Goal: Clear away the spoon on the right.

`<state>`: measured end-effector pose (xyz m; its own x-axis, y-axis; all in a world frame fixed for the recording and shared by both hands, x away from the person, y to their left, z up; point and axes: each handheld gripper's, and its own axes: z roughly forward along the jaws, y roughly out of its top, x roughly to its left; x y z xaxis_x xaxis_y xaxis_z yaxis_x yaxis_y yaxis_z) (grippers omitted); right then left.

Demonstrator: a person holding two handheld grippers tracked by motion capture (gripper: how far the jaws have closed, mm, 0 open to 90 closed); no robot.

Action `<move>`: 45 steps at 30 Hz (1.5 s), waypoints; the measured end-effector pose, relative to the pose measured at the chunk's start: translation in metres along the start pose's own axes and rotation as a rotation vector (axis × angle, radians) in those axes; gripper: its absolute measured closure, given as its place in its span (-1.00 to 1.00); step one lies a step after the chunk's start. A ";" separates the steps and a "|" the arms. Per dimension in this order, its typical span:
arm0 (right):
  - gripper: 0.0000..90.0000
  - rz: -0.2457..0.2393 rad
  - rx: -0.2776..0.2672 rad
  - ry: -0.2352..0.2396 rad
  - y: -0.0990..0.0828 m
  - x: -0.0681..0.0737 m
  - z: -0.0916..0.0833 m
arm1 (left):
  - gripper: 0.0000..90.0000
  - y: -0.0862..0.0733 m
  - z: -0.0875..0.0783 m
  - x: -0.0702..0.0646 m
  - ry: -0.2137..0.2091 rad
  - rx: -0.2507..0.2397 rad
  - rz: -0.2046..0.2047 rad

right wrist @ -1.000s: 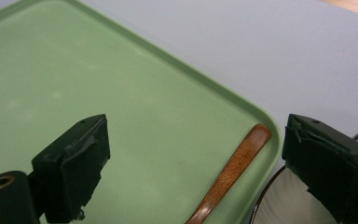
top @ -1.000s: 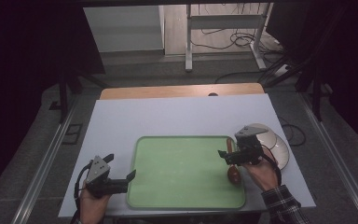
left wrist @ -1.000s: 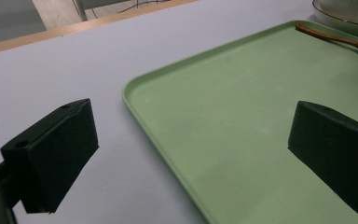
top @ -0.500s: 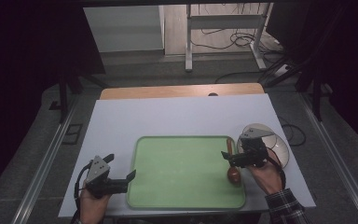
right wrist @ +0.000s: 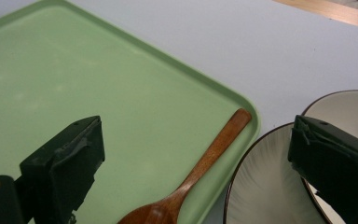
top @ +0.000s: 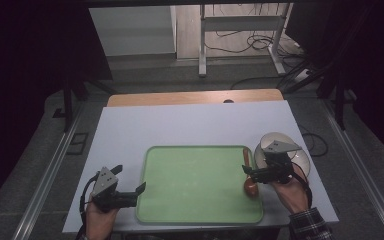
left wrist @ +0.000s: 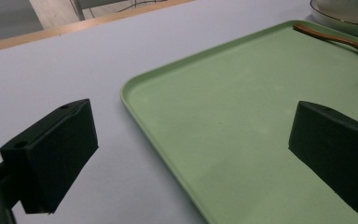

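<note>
So the wooden spoon point(right wrist: 200, 163) is lying on the green tray point(top: 200, 190), right along its right-hand edge, with the bowl end toward the person and the handle pointing away. Its handle tip is sitting close to the tray's rim in the right gripper view. The right gripper point(top: 255, 172) is hovering just over the spoon with its jaws spread wide and nothing between them. Just off the tray's right side, a pale dish with a dark rim point(right wrist: 270, 186) is sitting on the white table point(top: 180, 125). The left gripper point(top: 130, 182) is waiting at the tray's near left corner, its jaws wide apart too, straddling the tray's edge without holding anything.
</note>
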<state>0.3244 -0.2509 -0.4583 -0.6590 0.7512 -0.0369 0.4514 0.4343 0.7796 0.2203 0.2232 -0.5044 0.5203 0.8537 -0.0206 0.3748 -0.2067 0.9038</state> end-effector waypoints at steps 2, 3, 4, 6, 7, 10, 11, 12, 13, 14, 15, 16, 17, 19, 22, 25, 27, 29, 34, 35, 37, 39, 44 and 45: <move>-0.94 -0.005 0.000 -0.001 -0.002 0.000 -0.002 | -0.98 0.000 0.000 0.000 0.001 -0.001 0.003; -0.94 -0.005 0.002 -0.003 -0.003 0.000 -0.003 | -0.98 0.000 0.000 0.000 0.002 -0.001 0.004; -0.95 -0.008 0.003 -0.004 -0.003 0.000 -0.003 | -0.98 0.000 0.000 0.000 0.003 -0.002 0.005; -0.95 -0.008 0.002 -0.007 -0.005 0.000 -0.005 | -0.98 0.000 0.000 0.000 0.004 -0.004 0.006; -0.96 -0.007 0.002 -0.007 -0.006 0.000 -0.006 | -0.98 0.000 0.000 0.000 0.005 -0.004 0.007; -0.96 -0.001 0.006 -0.003 -0.007 0.000 -0.009 | -0.98 0.000 0.000 0.000 0.005 -0.004 0.008; -0.96 -0.003 0.008 -0.004 -0.008 0.000 -0.010 | -0.98 0.000 0.000 0.000 0.005 -0.004 0.009; -0.96 -0.003 0.009 -0.006 -0.009 0.000 -0.011 | -0.98 0.000 0.000 0.000 0.006 -0.004 0.009; -0.96 -0.003 0.012 -0.004 -0.010 0.000 -0.011 | -0.98 0.000 0.000 0.000 0.006 -0.004 0.009; -0.96 -0.004 0.013 -0.005 -0.011 0.000 -0.012 | -0.98 0.000 0.000 0.000 0.006 -0.004 0.009; -0.96 0.002 0.014 -0.004 -0.011 0.000 -0.012 | -0.98 0.000 0.000 0.000 0.006 -0.005 0.009; -0.97 0.003 0.015 -0.001 -0.012 0.000 -0.013 | -0.98 0.000 0.000 0.000 0.006 -0.005 0.009; -0.97 0.002 0.016 -0.002 -0.012 0.000 -0.013 | -0.98 0.000 0.000 0.000 0.006 -0.004 0.009; -0.98 0.007 0.019 -0.002 -0.014 0.000 -0.014 | -0.98 0.000 0.000 0.000 0.006 -0.005 0.010; -0.99 0.014 0.018 0.000 -0.016 0.000 -0.016 | -0.98 0.000 0.000 0.000 0.006 -0.005 0.010; -1.00 0.023 0.015 0.006 -0.017 -0.001 -0.019 | -0.98 0.000 0.000 0.000 0.005 -0.004 0.009; -1.00 0.025 0.013 0.009 -0.019 -0.003 -0.021 | -0.98 0.000 0.000 0.000 0.005 -0.003 0.009; -1.00 0.025 0.011 -0.003 -0.020 -0.004 -0.023 | -0.98 0.000 0.000 0.000 0.005 -0.003 0.010; -1.00 0.022 0.000 -0.026 -0.024 -0.007 -0.030 | -0.98 0.000 0.000 0.000 0.003 -0.004 0.007; -1.00 0.023 -0.003 -0.029 -0.024 -0.008 -0.031 | -0.98 0.000 0.000 0.000 0.003 -0.004 0.007; -1.00 0.025 -0.007 -0.035 -0.025 -0.009 -0.033 | -0.98 0.000 0.000 0.000 0.002 -0.005 0.006; -1.00 0.026 -0.011 -0.041 -0.027 -0.010 -0.036 | -0.98 0.000 0.000 0.000 0.001 -0.005 0.005; -1.00 0.030 -0.019 -0.044 -0.031 -0.011 -0.039 | -0.98 0.000 0.000 0.000 0.001 -0.006 0.005; -1.00 0.031 -0.018 -0.044 -0.032 -0.011 -0.040 | -0.98 -0.001 0.000 0.000 0.001 -0.005 0.005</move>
<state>0.2934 -0.2932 -0.4582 -0.6175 0.7856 -0.0399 0.4599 0.4018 0.7918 0.2203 0.2236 -0.5049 0.5214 0.8532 -0.0161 0.3685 -0.2081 0.9060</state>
